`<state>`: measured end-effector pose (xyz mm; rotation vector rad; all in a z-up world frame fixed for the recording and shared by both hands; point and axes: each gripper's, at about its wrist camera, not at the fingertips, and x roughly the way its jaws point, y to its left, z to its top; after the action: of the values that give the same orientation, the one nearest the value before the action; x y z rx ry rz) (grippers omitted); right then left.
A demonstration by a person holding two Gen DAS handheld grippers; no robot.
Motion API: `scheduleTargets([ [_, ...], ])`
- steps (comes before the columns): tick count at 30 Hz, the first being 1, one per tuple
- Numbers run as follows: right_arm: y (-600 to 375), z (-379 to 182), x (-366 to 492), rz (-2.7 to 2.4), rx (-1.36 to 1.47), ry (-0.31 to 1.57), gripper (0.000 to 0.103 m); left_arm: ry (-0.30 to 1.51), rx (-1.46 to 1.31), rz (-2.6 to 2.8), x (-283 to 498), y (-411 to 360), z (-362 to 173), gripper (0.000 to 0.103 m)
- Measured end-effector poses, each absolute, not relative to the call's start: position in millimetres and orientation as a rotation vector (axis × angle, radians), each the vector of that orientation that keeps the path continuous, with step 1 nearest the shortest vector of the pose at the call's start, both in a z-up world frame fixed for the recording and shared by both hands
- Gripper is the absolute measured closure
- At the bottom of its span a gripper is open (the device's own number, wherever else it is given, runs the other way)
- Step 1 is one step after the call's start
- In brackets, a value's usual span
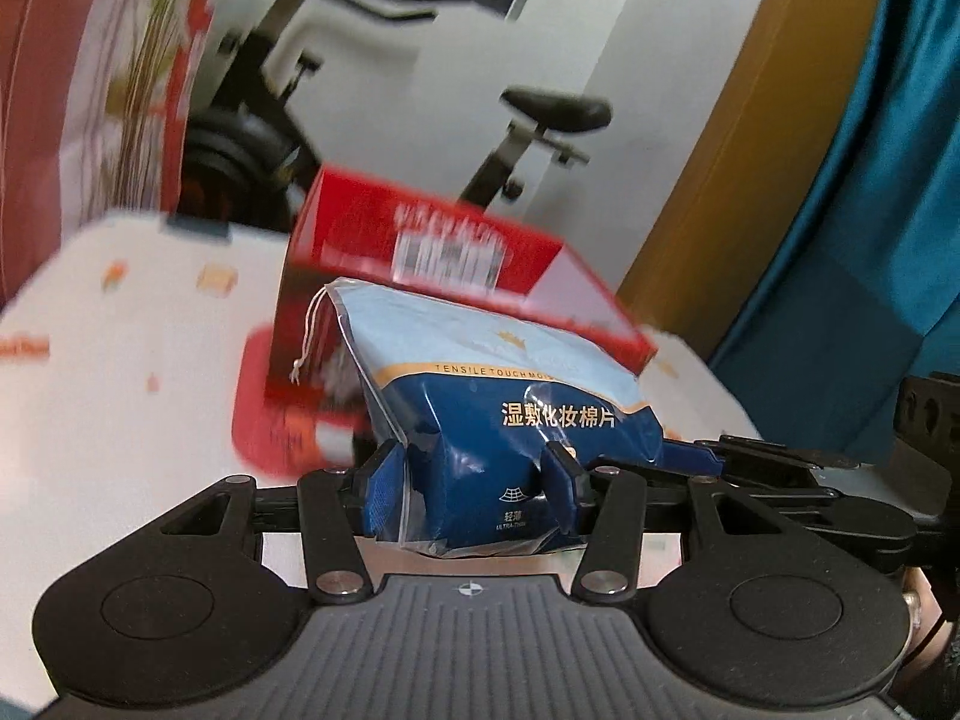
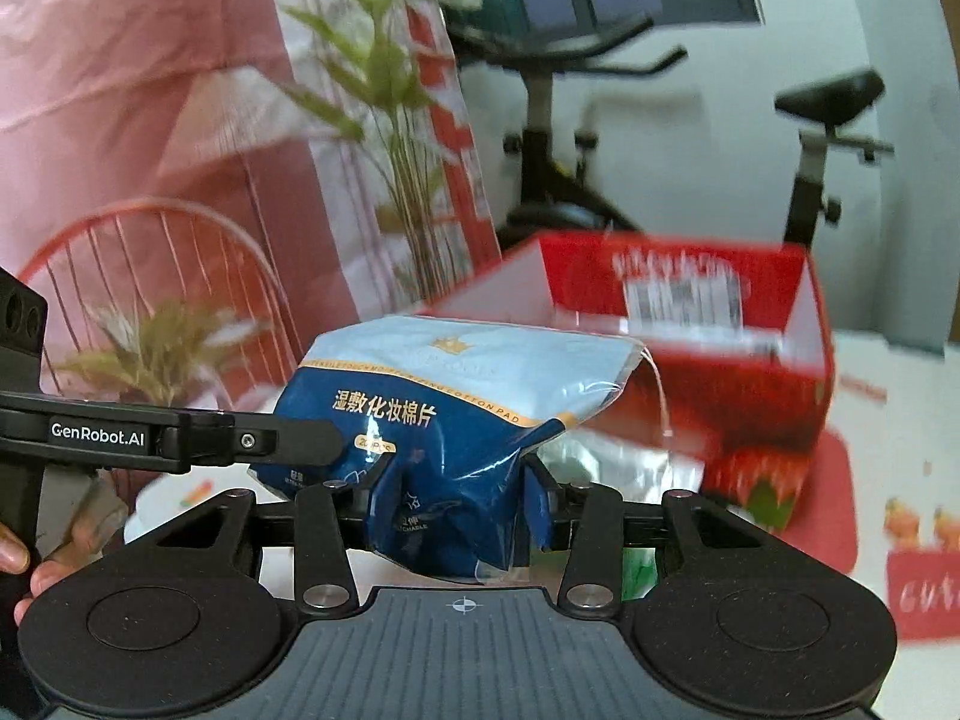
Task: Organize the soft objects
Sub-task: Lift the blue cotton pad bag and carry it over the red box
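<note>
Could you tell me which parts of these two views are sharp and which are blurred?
Left wrist view: the blue plastic cotton-pad pouch is sharp, the red cardboard box smeared. Right wrist view: pouch crisp with glare streaks, box and black exercise bike blurred.

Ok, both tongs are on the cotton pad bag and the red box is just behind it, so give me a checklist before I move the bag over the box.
1. Left tongs shut on cotton pad bag: ok.
2. Right tongs shut on the same bag: ok.
3. Bag lifted off the table: ok.
4. Red box open on top: ok.
5. Room inside box: cannot tell, interior blurred.
6. Drawstring hanging free, unsnagged: ok.
</note>
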<state>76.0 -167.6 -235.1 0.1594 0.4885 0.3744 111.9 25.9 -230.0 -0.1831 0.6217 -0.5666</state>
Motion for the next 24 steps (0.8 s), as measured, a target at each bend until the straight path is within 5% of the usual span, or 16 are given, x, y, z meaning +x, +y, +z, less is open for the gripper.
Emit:
scheduleTargets([
  [11,-196.4,-167.5,151.9,0.352,0.149,0.414,0.063,0.469,-0.137,-0.573,174.6,-3.2,-160.1,0.051],
  [24,-240.4,-222.7,296.7,0.260,0.288,0.728,0.063,0.745,-0.058,-0.551,313.9,-55.2,-196.6,0.051],
])
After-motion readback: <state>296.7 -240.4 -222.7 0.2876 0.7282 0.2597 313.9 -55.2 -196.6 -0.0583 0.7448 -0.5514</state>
